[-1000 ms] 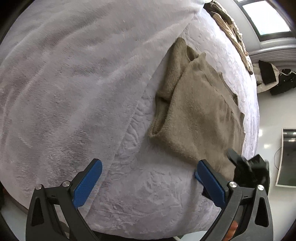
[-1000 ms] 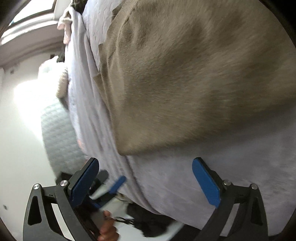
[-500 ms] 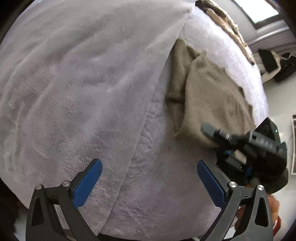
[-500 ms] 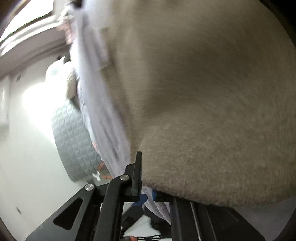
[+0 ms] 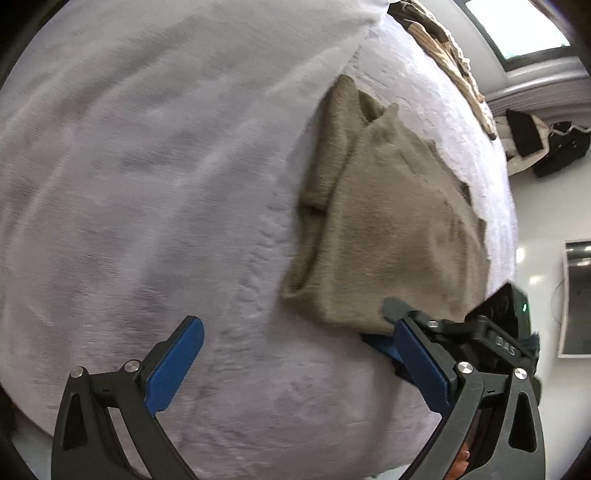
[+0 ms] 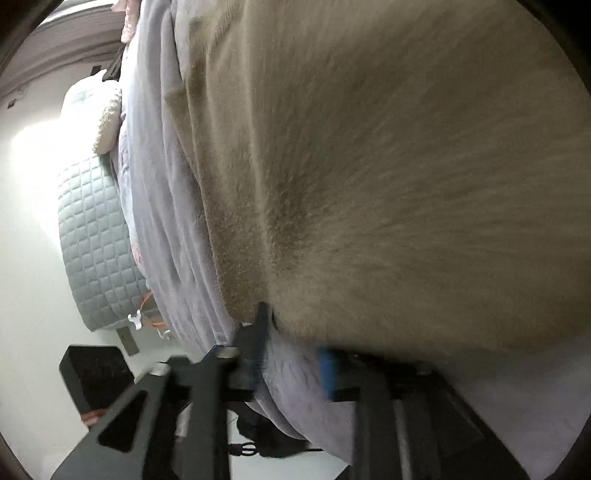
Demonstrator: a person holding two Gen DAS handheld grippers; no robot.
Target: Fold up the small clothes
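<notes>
A: What did the left wrist view show?

B: The left gripper (image 5: 295, 369) hovered above a pale lilac blanket (image 5: 147, 166) with its blue-padded fingers (image 5: 173, 365) spread wide and nothing between them. The task garment, an olive-brown fleece piece (image 5: 391, 229), lay on the bed's embossed cover (image 5: 295, 398), just right of the blanket's edge. It was partly folded, with a narrower strip along its left side lying under the broader panel.

A: Where was the other tool in that view?

B: The right gripper (image 5: 388, 328) sat at the garment's near corner, partly hidden behind the left gripper's right finger. Its tip met the fabric edge.

A: And the right wrist view?

B: The fleece piece (image 6: 388, 166) filled most of the frame, blurred by motion. The right gripper (image 6: 288, 354) had its fingers drawn close together at the garment's lower hem. One dark finger (image 6: 258, 332) overlapped the hem, yet blur kept it from being clear whether cloth was truly pinched, so its grip could not be told.

A: What surrounded the bed?

B: A grey quilted item (image 6: 96, 243) stood at the left beside the white floor (image 6: 29, 332). Striped cloth (image 5: 443, 48) lay at the bed's far edge, near a window (image 5: 517, 29).
</notes>
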